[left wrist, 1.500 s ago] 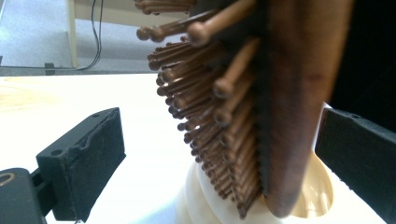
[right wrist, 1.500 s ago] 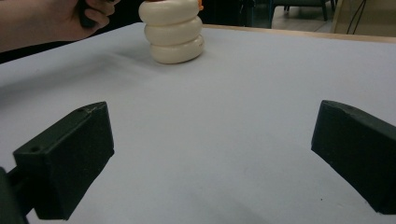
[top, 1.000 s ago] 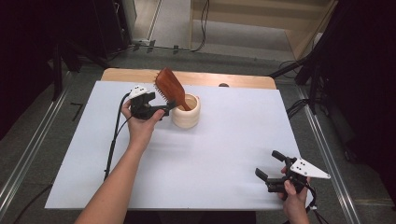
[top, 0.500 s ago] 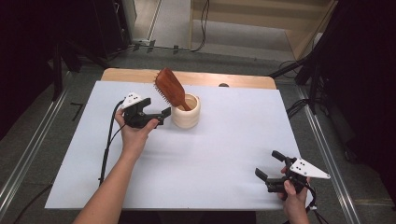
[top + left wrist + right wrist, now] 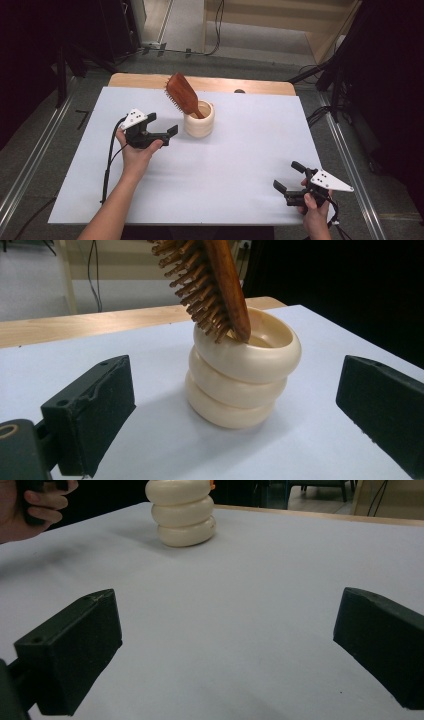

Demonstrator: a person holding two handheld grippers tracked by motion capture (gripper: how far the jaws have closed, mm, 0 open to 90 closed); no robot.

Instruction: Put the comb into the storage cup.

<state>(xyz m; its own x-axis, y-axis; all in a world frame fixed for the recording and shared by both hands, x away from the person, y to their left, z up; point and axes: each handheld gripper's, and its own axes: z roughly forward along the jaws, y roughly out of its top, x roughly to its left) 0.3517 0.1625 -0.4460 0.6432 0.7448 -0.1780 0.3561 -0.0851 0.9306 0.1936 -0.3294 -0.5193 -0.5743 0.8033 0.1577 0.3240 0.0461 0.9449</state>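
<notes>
Placing step done: hairbrush [image 5: 182, 93] propped in cream holder [image 5: 199, 119], centre-top; left gripper [image 5: 159, 132] released, right gripper [image 5: 289, 179] agape; next, withdrawing.

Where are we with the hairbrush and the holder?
Done, by the look of it: the hairbrush stands handle-down in the cream holder, leaning on its rim. In hand: nothing; the left tongs are open beside the holder, the right tongs open near the table's front edge. Nothing obvious is left.

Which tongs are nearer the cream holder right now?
Left. The left tongs sit open just beside the cream holder, not touching; the right tongs are open far off at the table's near right corner.
</notes>
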